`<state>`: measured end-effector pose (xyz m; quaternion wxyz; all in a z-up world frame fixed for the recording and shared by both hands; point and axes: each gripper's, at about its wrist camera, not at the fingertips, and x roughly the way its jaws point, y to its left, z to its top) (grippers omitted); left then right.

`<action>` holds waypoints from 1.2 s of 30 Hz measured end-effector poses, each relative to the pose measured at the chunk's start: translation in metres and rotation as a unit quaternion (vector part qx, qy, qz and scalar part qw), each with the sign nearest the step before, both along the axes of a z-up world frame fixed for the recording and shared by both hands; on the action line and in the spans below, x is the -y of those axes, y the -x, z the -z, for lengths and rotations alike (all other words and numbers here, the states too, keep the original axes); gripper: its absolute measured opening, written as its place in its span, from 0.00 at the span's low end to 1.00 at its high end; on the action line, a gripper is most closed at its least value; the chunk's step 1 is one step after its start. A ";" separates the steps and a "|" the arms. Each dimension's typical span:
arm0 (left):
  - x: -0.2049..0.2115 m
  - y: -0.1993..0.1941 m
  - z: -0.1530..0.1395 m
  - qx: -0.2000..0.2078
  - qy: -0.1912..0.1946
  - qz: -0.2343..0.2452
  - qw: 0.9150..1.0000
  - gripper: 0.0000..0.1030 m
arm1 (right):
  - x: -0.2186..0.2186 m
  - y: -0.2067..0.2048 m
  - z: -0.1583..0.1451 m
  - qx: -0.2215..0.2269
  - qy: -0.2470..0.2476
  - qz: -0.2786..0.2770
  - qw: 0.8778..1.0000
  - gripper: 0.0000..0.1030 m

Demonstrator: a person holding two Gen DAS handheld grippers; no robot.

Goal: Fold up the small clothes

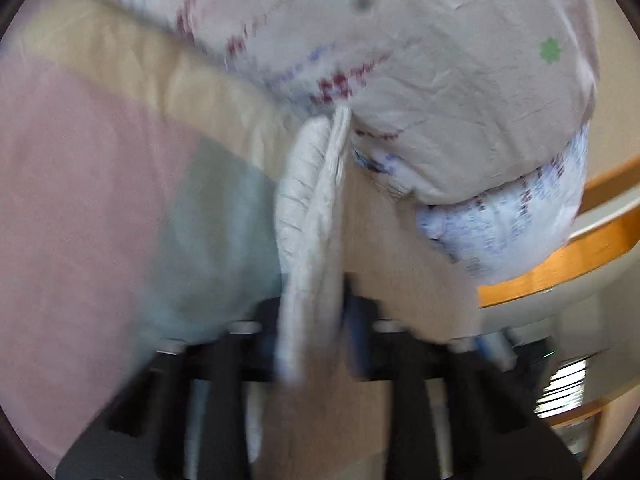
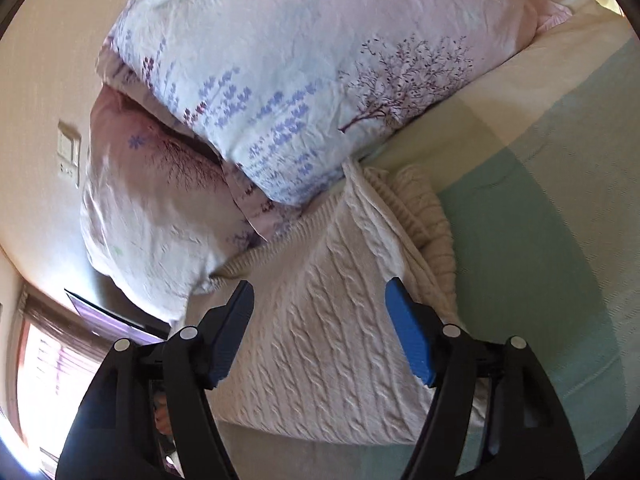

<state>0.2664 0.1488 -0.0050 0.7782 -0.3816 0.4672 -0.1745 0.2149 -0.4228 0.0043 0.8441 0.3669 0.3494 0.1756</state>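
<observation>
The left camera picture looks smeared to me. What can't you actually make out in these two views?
- Left wrist view: motion blur smears the left gripper; the pale cloth it pinches hides its fingertips, and what garment it is cannot be told.
- Left wrist view: pillow print is blurred.
- Right wrist view: the sweater runs under the pillow and behind the open right gripper, so its full shape is hidden.
- Right wrist view: the window is washed out.

no readable text, labels, brands or numbers anywhere, only flower and tree prints on the pillows [image 2: 304, 60]
</observation>
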 end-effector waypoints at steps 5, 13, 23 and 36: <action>0.056 0.002 -0.050 0.063 0.059 0.024 0.996 0.12 | 0.031 0.019 -0.002 0.011 0.005 0.019 1.000 0.68; 0.282 -0.050 -0.072 0.096 0.248 0.200 0.943 0.18 | 0.081 0.031 -0.018 0.028 0.040 0.102 0.994 0.68; 0.240 -0.032 -0.063 0.114 0.033 0.133 0.984 0.74 | 0.092 -0.007 -0.006 -0.022 -0.018 0.005 1.000 0.78; 0.279 -0.037 0.002 0.058 -0.075 0.140 0.986 0.63 | 0.041 -0.059 0.030 -0.097 -0.024 -0.067 0.993 0.36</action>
